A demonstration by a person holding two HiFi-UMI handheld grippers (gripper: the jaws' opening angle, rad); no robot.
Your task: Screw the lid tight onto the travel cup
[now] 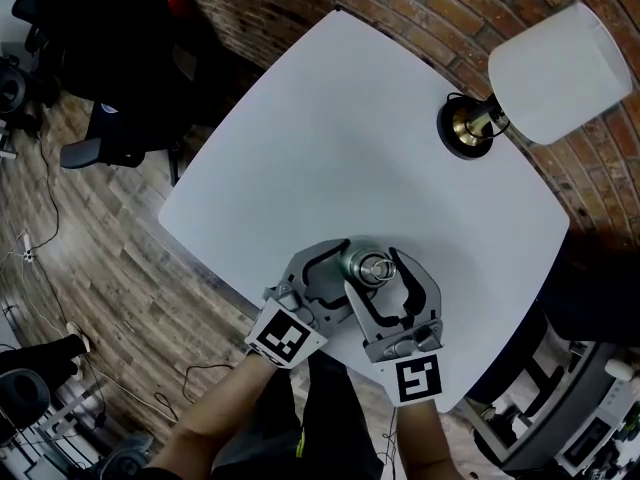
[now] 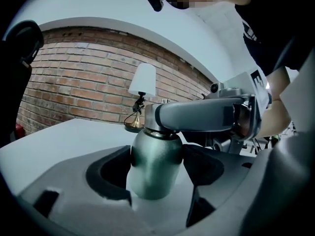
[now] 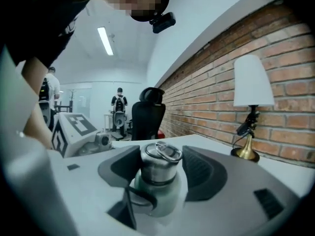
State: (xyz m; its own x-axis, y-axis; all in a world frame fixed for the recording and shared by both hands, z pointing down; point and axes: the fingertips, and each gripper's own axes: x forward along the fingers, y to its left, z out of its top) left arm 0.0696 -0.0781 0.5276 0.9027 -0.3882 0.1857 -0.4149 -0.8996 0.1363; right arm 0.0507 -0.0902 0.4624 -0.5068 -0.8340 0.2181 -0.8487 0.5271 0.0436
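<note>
A dark green metal travel cup (image 2: 155, 156) stands upright on the white table (image 1: 330, 128) near its front edge. Its silver lid (image 3: 158, 165), with a wire ring on top, sits on the cup's neck. My left gripper (image 2: 155, 173) is shut on the cup's body, with a pad against each side. My right gripper (image 3: 160, 173) is shut on the lid from above and crosses over the left one. In the head view the lid (image 1: 368, 265) shows between both sets of fingers, and the cup's body is hidden under them.
A table lamp (image 1: 545, 73) with a white shade and brass base stands at the table's far right by the brick wall. A black office chair (image 1: 110, 78) is off the table's left side. People stand far back in the room (image 3: 118, 102).
</note>
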